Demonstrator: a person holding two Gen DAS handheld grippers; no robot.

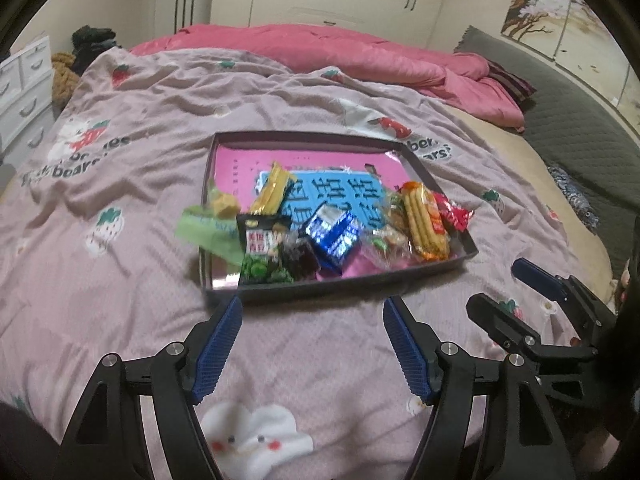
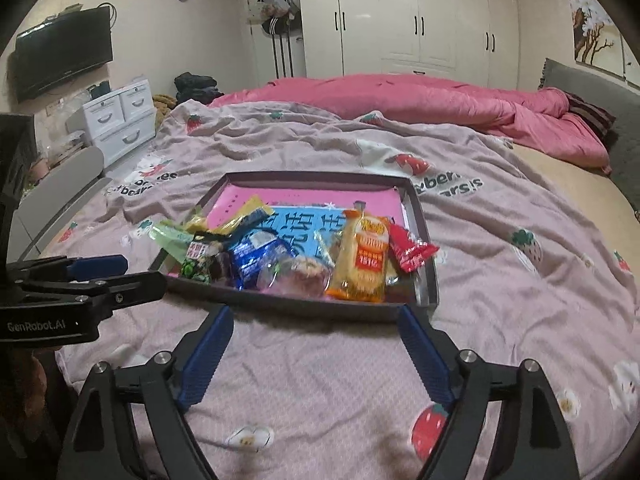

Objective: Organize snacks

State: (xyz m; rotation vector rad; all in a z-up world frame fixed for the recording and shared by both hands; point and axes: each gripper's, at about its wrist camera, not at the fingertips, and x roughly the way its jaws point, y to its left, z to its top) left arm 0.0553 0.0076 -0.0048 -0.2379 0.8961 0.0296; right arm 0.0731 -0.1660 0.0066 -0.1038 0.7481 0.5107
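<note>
A shallow dark box (image 1: 308, 138) (image 2: 320, 178) with a pink and blue lining lies on the bed. Several snack packs are piled at its near edge: a green-black pack (image 1: 262, 248) (image 2: 196, 258), a blue foil pack (image 1: 334, 234) (image 2: 256, 256), an orange cracker pack (image 1: 424, 222) (image 2: 362, 260), a red pack (image 1: 454, 212) (image 2: 412, 248) and a yellow bar (image 1: 274, 188) (image 2: 250, 212). My left gripper (image 1: 312, 344) is open and empty, just short of the box. My right gripper (image 2: 316, 356) is open and empty, also just short of it.
The pink strawberry blanket (image 1: 120, 220) (image 2: 520, 280) covers the bed. A rolled pink quilt (image 1: 340, 52) (image 2: 420, 100) lies behind. White drawers (image 2: 120, 120) and a TV (image 2: 60, 56) stand at left. The right gripper shows in the left wrist view (image 1: 528, 300).
</note>
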